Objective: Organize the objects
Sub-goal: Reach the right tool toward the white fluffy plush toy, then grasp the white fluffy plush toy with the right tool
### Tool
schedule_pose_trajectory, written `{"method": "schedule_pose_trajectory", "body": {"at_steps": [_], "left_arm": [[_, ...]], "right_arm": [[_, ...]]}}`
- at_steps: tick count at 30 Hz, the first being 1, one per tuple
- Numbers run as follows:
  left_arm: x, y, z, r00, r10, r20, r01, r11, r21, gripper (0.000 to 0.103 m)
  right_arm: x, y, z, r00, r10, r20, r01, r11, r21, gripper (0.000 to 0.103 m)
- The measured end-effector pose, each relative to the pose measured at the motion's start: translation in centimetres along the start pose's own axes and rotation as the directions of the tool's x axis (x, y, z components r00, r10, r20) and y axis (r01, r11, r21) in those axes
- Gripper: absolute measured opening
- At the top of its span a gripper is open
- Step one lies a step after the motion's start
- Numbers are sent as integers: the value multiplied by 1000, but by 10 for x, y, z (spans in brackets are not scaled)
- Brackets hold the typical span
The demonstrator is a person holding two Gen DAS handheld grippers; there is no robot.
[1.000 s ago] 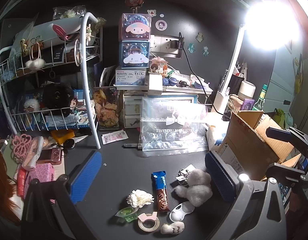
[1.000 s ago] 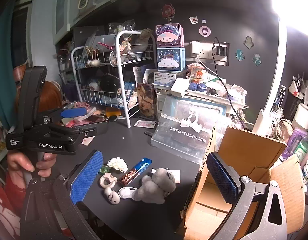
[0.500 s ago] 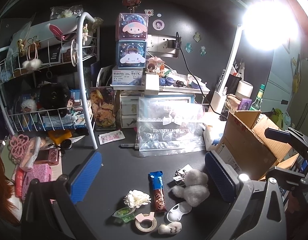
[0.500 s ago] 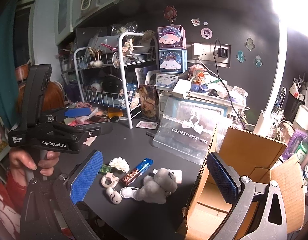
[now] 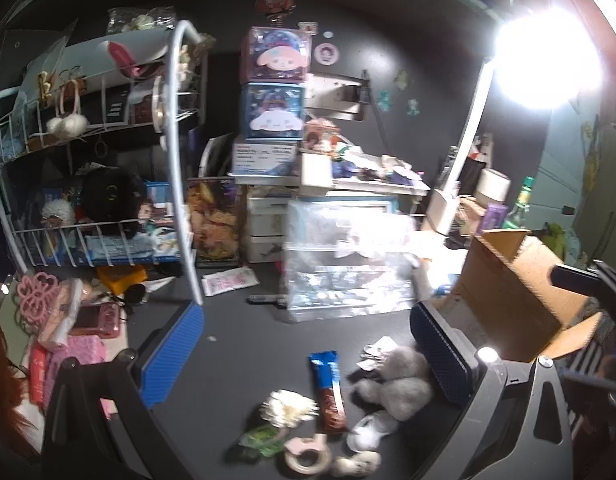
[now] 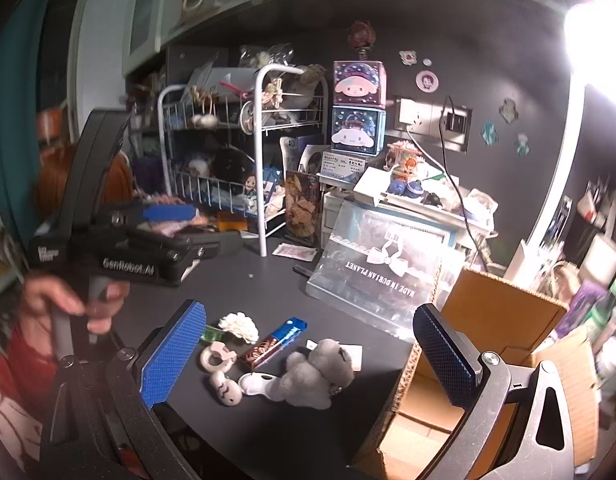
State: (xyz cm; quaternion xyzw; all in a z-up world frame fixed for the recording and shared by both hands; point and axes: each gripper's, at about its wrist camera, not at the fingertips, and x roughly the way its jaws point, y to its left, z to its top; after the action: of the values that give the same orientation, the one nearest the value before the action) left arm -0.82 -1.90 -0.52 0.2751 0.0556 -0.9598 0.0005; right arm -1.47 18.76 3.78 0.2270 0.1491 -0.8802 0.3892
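Observation:
Small items lie on the dark desk: a grey plush toy (image 5: 400, 384) (image 6: 316, 372), a blue-and-brown snack bar (image 5: 328, 388) (image 6: 274, 344), a white fabric flower (image 5: 288, 406) (image 6: 240, 326), a pink tape ring (image 5: 308, 454) (image 6: 216, 356), a green packet (image 5: 260, 438), a white spoon-shaped piece (image 6: 258, 384) and a small white figure (image 6: 226, 390). An open cardboard box (image 5: 512, 300) (image 6: 496, 340) stands at the right. My left gripper (image 5: 304, 352) is open and empty above the items; it also shows at the left of the right wrist view (image 6: 160, 232). My right gripper (image 6: 308, 360) is open and empty.
A white wire rack (image 5: 108, 184) full of trinkets stands at the back left. A clear plastic case (image 5: 348, 264) (image 6: 384, 268) stands in the middle, with stacked character boxes (image 5: 274, 84) and drawers behind. A bright desk lamp (image 5: 544, 56) is at the right. Pink clutter (image 5: 68, 332) lies at the left.
Both views have shifted a little and blurred. My left gripper has drifted; the items sit slightly lower and larger in its view. Both grippers stay open. No object has moved.

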Motion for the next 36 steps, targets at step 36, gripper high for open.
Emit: {"method": "schedule_pose_trajectory", "body": {"at_steps": [36], "left_arm": [[64,57,-36,964,-237,-122,246,967,64,103]], "right_arm": [[164,-6,-105,920,-173,-353,326,838,438,63]]}}
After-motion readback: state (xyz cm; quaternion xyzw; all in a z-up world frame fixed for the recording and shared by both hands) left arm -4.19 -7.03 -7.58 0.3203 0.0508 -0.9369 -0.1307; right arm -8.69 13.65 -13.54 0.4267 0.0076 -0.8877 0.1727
